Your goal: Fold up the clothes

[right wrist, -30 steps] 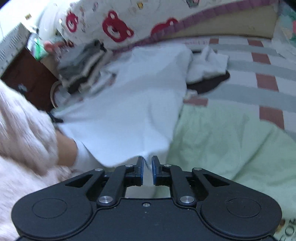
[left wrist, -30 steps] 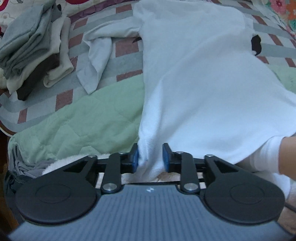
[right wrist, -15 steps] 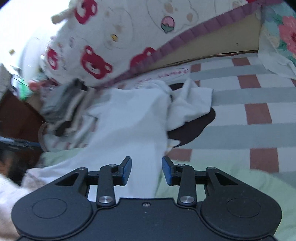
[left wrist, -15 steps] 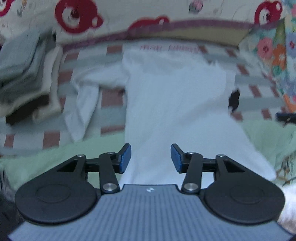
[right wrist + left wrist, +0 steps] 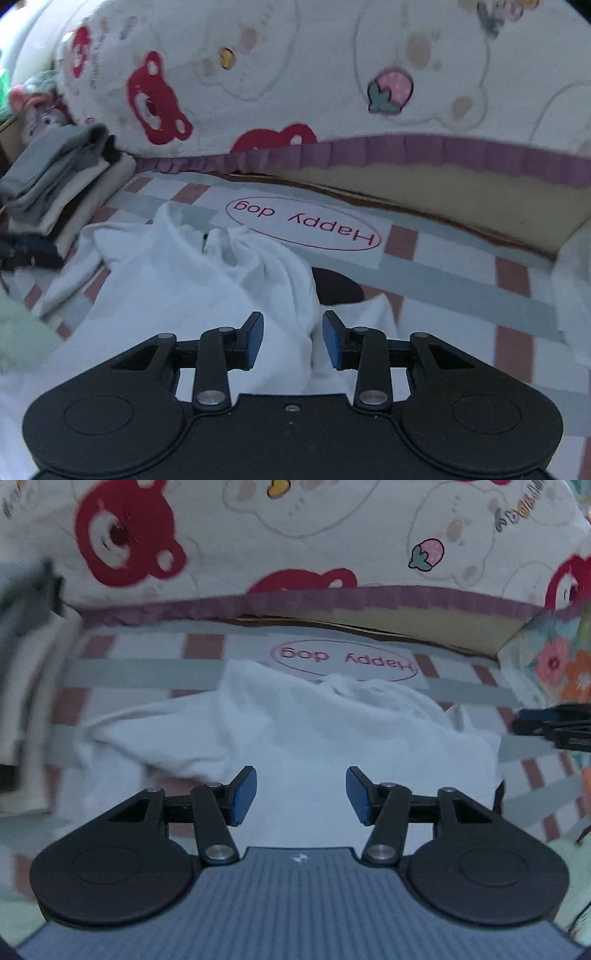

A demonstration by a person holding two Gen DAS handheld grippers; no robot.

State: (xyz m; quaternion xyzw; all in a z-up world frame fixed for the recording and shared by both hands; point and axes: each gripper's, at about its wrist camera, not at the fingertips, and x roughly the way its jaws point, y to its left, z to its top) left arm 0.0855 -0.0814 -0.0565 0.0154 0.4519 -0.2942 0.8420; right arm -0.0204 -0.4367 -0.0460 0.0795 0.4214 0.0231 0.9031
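Your white shirt (image 5: 303, 738) lies crumpled on the checked bedsheet (image 5: 454, 288), its length running from you toward the bear-print pillow (image 5: 295, 535). Your left gripper (image 5: 301, 794) has just opened, the right gripper (image 5: 293, 339) closing slightly; both stand apart, gripping nothing.

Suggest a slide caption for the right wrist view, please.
Open right gripper poised above a crumpled white garment on the checked bedsheet, folded clothes stack at left.

The shirt (image 5: 192, 295) lies bunched on the sheet (image 5: 461, 291). Behind it, printed on the sheet, is a label (image 5: 303, 223). A big quilt (image 5: 332, 74) rises behind the label. A pile of folded clothes (image 5: 55, 184) sits to the left of the shirt, on the sheet, touching the quilt.
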